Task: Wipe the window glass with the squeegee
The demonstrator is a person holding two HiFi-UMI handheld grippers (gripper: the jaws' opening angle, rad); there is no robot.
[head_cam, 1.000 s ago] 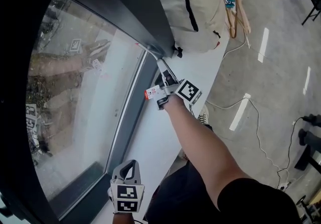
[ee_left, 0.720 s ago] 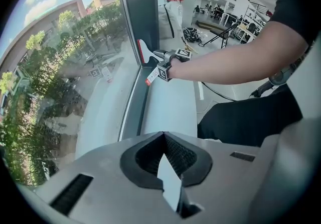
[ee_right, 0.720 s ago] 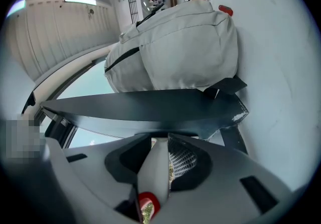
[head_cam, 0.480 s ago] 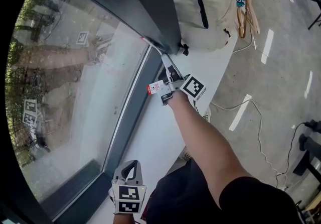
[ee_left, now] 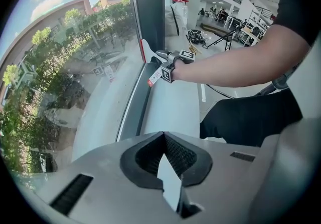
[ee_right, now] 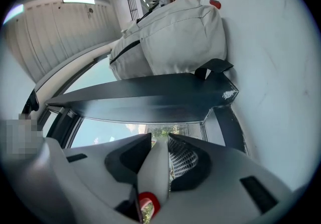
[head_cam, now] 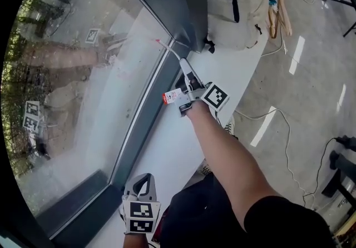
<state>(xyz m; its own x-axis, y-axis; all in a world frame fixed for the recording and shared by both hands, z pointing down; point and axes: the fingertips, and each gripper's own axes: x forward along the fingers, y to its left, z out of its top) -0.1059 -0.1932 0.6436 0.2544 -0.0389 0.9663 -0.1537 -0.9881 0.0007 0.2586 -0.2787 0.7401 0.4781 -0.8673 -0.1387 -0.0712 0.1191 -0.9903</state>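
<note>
My right gripper [head_cam: 184, 69] is shut on the white handle of the squeegee [head_cam: 171, 51], held over the white sill. The squeegee's red-edged blade lies against the window glass [head_cam: 83, 91] at its lower right corner, beside the dark frame. A red and white tag [head_cam: 172, 97] hangs by that gripper. In the right gripper view the handle [ee_right: 156, 165] is clamped between the jaws, with the glass [ee_right: 125, 130] just ahead. My left gripper [head_cam: 143, 178] stays low on the sill near my body, shut and holding nothing. In the left gripper view the jaws [ee_left: 161, 136] meet, and the squeegee [ee_left: 148, 50] shows far ahead.
The white sill [head_cam: 183, 147] runs along the dark window frame [head_cam: 142, 124]. A beige bag [head_cam: 233, 2] sits on the sill just beyond the squeegee. Wooden hangers [head_cam: 275, 8] lie past it. Cables [head_cam: 281, 130] trail across the grey floor to the right.
The head view has swung, so more glass shows. My right gripper still holds the squeegee at the same corner of the glass. The left gripper has not moved.
</note>
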